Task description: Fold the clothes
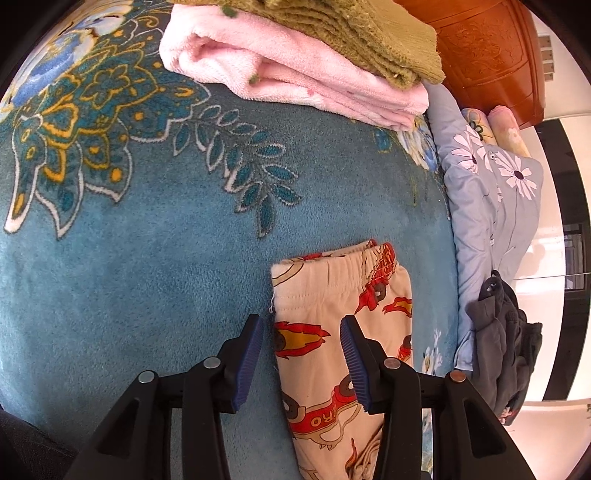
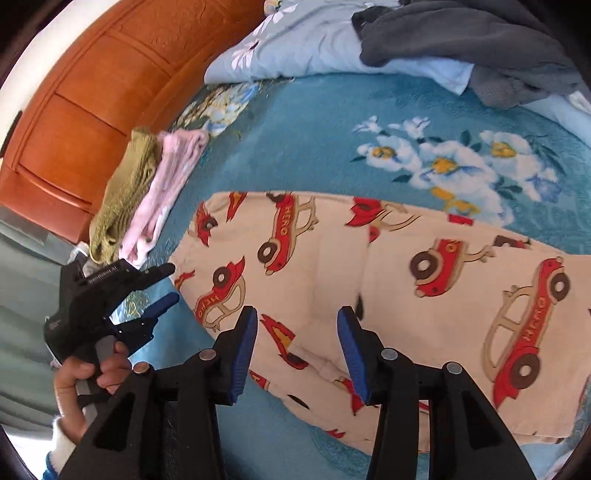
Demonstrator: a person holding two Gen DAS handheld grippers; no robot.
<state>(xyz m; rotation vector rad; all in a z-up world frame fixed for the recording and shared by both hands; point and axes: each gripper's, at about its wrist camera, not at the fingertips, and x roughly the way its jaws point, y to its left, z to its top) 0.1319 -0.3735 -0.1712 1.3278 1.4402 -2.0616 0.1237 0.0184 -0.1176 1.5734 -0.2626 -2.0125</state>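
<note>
Cream trousers printed with red cars (image 2: pixel 388 280) lie flat on the blue floral blanket (image 2: pixel 314 140), folded lengthwise. In the left wrist view their elastic waistband end (image 1: pixel 343 295) lies just ahead of my left gripper (image 1: pixel 303 332), which is open and empty, its right finger over the cloth. My right gripper (image 2: pixel 297 321) is open and empty above the middle of the trousers. The left gripper also shows in the right wrist view (image 2: pixel 162 291), held by a hand at the trousers' left end.
A folded pink garment (image 1: pixel 288 74) with an olive knit one (image 1: pixel 351 33) on top lies at the blanket's far side. A dark grey garment (image 2: pixel 480 48) lies on a pale floral quilt (image 1: pixel 491 206). An orange wooden headboard (image 2: pixel 85 103) borders the bed.
</note>
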